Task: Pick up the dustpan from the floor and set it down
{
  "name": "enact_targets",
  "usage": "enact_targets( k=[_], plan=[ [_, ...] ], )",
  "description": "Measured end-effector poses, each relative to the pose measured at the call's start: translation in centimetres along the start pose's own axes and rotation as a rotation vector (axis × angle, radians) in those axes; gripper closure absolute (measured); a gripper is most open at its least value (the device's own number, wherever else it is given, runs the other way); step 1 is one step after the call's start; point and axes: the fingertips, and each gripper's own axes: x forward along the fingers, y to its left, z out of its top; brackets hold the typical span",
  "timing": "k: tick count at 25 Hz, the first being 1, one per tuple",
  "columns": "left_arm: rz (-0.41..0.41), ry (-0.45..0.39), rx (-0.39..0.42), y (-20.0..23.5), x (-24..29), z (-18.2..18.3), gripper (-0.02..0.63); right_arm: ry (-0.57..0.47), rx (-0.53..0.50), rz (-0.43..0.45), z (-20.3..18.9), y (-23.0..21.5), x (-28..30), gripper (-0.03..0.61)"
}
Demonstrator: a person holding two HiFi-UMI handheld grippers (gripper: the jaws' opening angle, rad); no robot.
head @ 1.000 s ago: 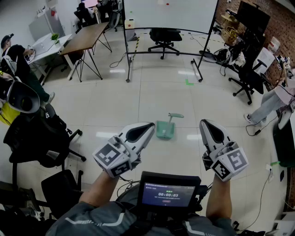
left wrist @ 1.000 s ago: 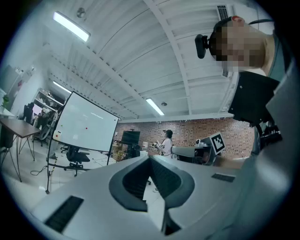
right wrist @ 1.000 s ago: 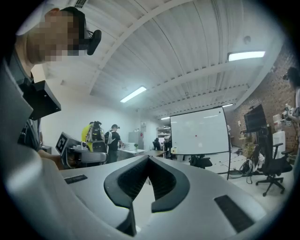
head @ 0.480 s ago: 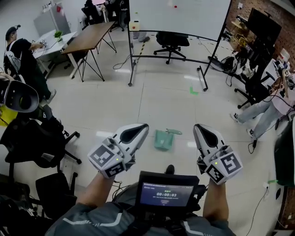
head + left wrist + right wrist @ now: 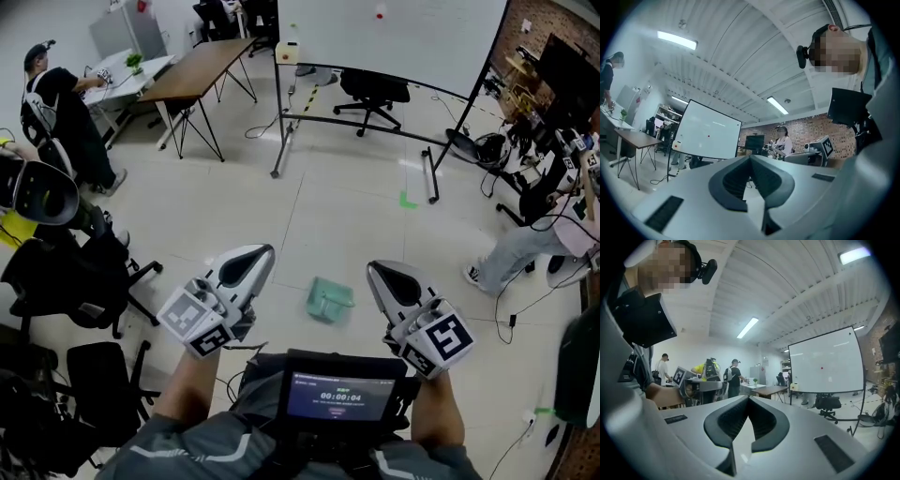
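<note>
A pale green dustpan (image 5: 328, 298) lies on the light tiled floor in the head view, straight ahead and between my two grippers, well below them. My left gripper (image 5: 263, 251) is held level to its left, with its jaws together and nothing in them. My right gripper (image 5: 374, 268) is level to the dustpan's right and is likewise shut and empty. In the left gripper view the left gripper (image 5: 750, 158) has its tips meeting, and the right gripper (image 5: 749, 399) looks the same in its own view. Neither gripper view shows the dustpan.
A whiteboard on a black stand (image 5: 394, 37) and an office chair (image 5: 373, 92) stand ahead. A wooden table (image 5: 202, 70) is at the far left and black chairs (image 5: 75, 272) at the near left. A seated person (image 5: 534, 234) and cables are at the right. Green tape (image 5: 407, 201) marks the floor.
I have walked forward. The dustpan now sits closer and lower in the head view, between the grippers. Both grippers stay shut and level.
</note>
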Motion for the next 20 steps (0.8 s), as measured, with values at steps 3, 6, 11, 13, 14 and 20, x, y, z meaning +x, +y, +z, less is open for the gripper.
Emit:
enact_targets(
  k=[3,6,11,13,14,20],
  plan=[
    [-0.014,0.017,-0.007,2.3,1.8,0.1,0.601,0.01,0.014,0.002,-0.2,-2.0,2.5,0.563],
    [-0.061,0.022,-0.007,4.1,3.5,0.3,0.601,0.002,0.009,-0.025,0.0,-3.7,4.5,0.564],
    [-0.116,0.047,0.005,6.6,4.7,0.6,0.601,-0.006,0.024,-0.083,0.3,-4.9,7.0,0.563],
    [-0.127,0.058,0.001,7.5,5.0,0.3,0.601,-0.002,0.016,-0.094,0.4,-5.1,7.8,0.563],
    [-0.132,0.059,-0.004,7.8,5.1,0.1,0.601,-0.002,0.014,-0.098,0.4,-5.1,8.1,0.563],
    [-0.133,0.078,-0.018,8.9,6.5,-1.8,0.601,0.027,0.017,-0.078,-1.0,-6.0,9.0,0.528]
  ],
)
